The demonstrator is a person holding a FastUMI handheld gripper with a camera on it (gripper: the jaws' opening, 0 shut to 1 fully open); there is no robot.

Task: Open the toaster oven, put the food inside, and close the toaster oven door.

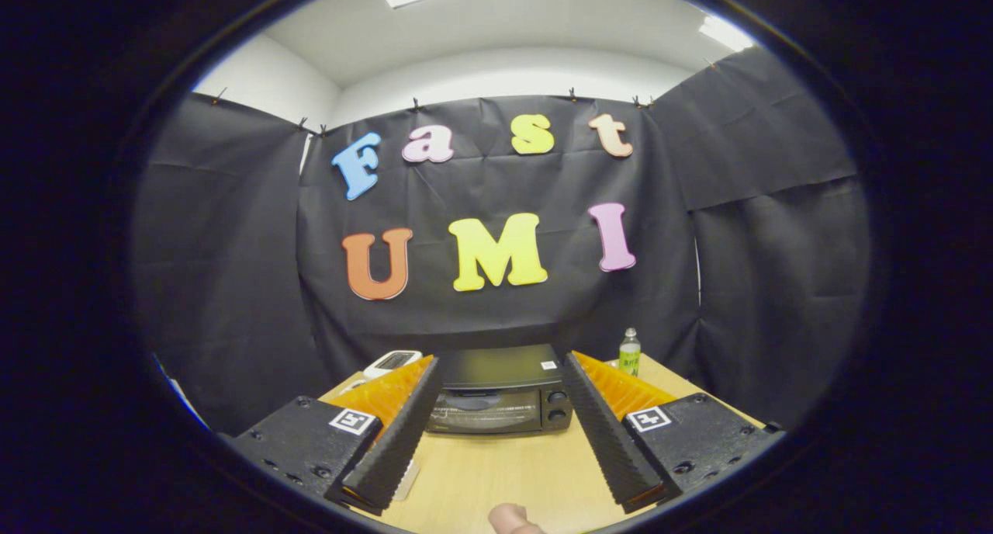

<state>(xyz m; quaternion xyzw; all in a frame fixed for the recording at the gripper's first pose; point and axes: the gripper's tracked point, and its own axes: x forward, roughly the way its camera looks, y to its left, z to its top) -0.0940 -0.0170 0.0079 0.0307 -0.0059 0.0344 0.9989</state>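
your claw [500, 386] is spread wide and holds nothing, its ribbed black fingers [399, 433] angled over the pale wooden surface [504, 472]. the black toaster oven with a glass door [496, 398] sits beyond them, framed between the tips, its door closed. a small green-labelled bottle [629, 352] stands to its right, a white device [392, 362] to its left. a fingertip [512, 518] shows near you.

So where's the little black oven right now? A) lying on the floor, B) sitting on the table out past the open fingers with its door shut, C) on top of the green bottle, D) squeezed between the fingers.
B: the toaster oven stands on the table beyond the open hand-held gripper, its door closed, and the bottle is beside it.
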